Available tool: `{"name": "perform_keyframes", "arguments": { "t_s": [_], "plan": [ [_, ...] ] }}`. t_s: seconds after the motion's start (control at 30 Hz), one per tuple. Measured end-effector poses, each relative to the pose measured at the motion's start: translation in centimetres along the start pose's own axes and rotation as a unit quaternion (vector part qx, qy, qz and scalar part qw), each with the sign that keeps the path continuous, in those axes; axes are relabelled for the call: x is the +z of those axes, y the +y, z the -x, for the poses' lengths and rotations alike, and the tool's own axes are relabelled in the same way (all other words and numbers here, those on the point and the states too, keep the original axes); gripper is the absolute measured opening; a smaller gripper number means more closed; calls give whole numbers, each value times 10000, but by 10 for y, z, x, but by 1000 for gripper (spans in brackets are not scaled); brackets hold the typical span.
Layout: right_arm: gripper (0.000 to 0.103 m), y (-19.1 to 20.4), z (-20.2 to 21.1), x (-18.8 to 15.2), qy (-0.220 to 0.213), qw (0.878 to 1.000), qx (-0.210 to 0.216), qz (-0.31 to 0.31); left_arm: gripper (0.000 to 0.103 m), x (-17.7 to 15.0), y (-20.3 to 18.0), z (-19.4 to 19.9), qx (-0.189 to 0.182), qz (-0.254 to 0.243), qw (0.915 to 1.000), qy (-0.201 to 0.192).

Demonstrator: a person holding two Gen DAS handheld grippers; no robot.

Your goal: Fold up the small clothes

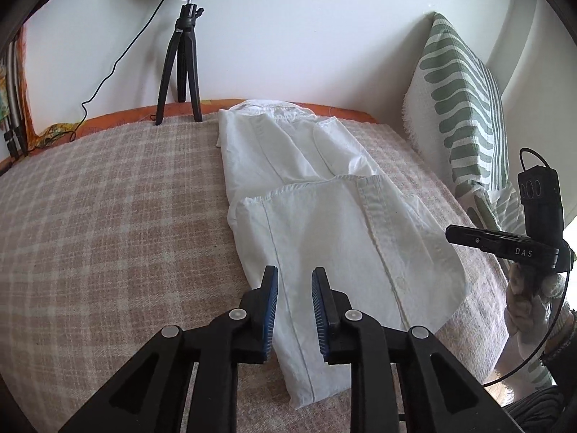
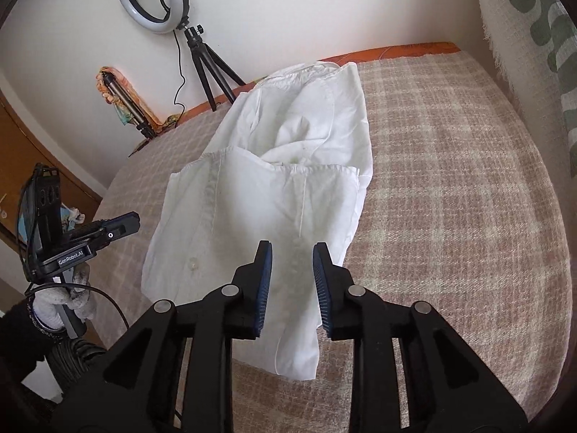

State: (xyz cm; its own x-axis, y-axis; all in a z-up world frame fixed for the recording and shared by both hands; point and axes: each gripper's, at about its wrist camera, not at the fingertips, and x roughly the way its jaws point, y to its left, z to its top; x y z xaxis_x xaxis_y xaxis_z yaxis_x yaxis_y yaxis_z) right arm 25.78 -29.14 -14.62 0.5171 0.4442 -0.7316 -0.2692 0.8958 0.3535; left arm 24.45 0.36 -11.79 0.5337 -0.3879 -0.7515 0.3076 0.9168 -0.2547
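Observation:
A white button shirt (image 1: pixel 324 223) lies partly folded on the plaid blanket (image 1: pixel 108 216), its near half doubled back over the rest. It also shows in the right wrist view (image 2: pixel 274 195). My left gripper (image 1: pixel 295 274) is open and empty, hovering over the shirt's near left edge. My right gripper (image 2: pixel 291 249) is open and empty, hovering over the shirt's near right part. In the left wrist view the right gripper (image 1: pixel 505 245) sits off the shirt's right side; in the right wrist view the left gripper (image 2: pixel 90 238) sits off its left side.
A ring light on a black tripod (image 1: pixel 180 54) stands at the bed's far edge by the wall; it also shows in the right wrist view (image 2: pixel 202 47). A green-patterned pillow (image 1: pixel 461 108) leans at the right. Folded tripods (image 2: pixel 122 101) lean at the far left.

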Motion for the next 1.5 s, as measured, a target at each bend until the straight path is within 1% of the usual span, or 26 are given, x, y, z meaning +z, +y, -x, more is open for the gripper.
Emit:
{"name": "perform_keyframes", "arguments": {
  "t_s": [0.03, 0.1, 0.13, 0.17, 0.2, 0.23, 0.27, 0.3, 0.33, 0.37, 0.4, 0.47, 0.5, 0.57, 0.63, 0.67, 0.73, 0.77, 0.8, 0.87, 0.97, 1.1, 1.2, 1.43, 1.47, 1.5],
  "plan": [
    [53, 0, -5, 4, 2, 9999, -156, -6, 18, 3, -5, -4, -51, -14, 10000, 21],
    [55, -4, -15, 10, 6, 9991, -411, -58, 18, 7, -11, -13, -85, -81, 9999, 47],
    [55, -8, -20, 13, 24, 9992, -393, -119, 18, 8, -13, -19, -74, -145, 9998, 94],
    [50, -12, -24, 15, 37, 9995, -254, -201, 18, 8, -14, -25, -72, -176, 9997, 155],
    [39, -15, -28, 17, 66, 9995, -76, -287, 18, 8, -13, -31, -36, -173, 9996, 212],
    [17, -17, -32, 18, 116, 9994, 26, -339, 18, 7, -11, -37, 29, -139, 9996, 261],
    [15, -20, -31, 19, 52, 9988, 223, -425, 18, 5, -7, -41, 114, -101, 9994, 300],
    [14, -27, -27, 19, -96, 9959, 637, -638, 18, 4, -3, -46, 195, -72, 9992, 355],
    [13, -37, -24, 18, -218, 9901, 1066, -883, 18, 1, 3, -50, 250, -39, 9988, 417],
    [13, -48, -22, 17, -320, 9850, 1289, -1106, 18, -1, 7, -53, 303, 4, 9985, 458],
    [13, -59, -23, 15, -386, 9819, 1335, -1285, 18, -2, 11, -55, 318, 42, 9983, 488],
    [13, -78, -33, 10, -290, 9766, 1420, -1586, 18, -4, 14, -57, 366, 29, 9982, 484],
    [13, -79, -40, 7, -171, 9775, 1383, -1583, 18, -4, 14, -57, 383, -14, 9981, 485],
    [21, -74, -46, 8, 16, 9840, 1113, -1393, 18, -3, 15, -54, 359, -34, 9981, 493],
    [24, -69, -44, 16, 112, 9877, 933, -1251, 18, 2, 21, -48, 338, 26, 9984, 449],
    [26, -66, -39, 21, 79, 9904, 822, -1105, 20, 5, 25, -42, 327, 77, 9987, 381],
    [28, -59, -27, 34, -26, 9946, 651, -808, 27, 16, 32, -32, 265, 138, 9993, 214],
    [30, -57, -22, 41, -65, 9955, 636, -693, 34, 23, 37, -28, 225, 119, 9996, 127],
    [33, -55, -17, 49, -124, 9963, 592, -603, 36, 31, 41, -25, 248, 85, 9996, 46],
    [49, -58, -13, 67, -294, 9973, 413, -530, 39, 49, 52, -22, 237, 67, 9996, -102],
    [54, -65, -20, 97, -423, 9964, 455, -572, 47, 75, 67, -33, 110, 100, 9998, -149],
    [54, -74, -50, 135, -475, 9961, 423, -617, 47, 101, 92, -63, -27, 431, 9990, -81],
    [54, -83, -81, 157, -305, 9957, 518, -711, 45, 112, 103, -93, -107, 541, 9985, 56],
    [54, -94, -144, 186, -23, 9968, 363, -717, 43, 125, 117, -139, -437, 844, 9952, 248],
    [54, -96, -150, 188, -15, 9966, 360, -737, 40, 127, 118, -143, -468, 877, 9947, 254],
    [54, -97, -154, 189, -19, 9963, 417, -756, 31, 128, 119, -147, -512, 914, 9942, 247]
  ]
}}
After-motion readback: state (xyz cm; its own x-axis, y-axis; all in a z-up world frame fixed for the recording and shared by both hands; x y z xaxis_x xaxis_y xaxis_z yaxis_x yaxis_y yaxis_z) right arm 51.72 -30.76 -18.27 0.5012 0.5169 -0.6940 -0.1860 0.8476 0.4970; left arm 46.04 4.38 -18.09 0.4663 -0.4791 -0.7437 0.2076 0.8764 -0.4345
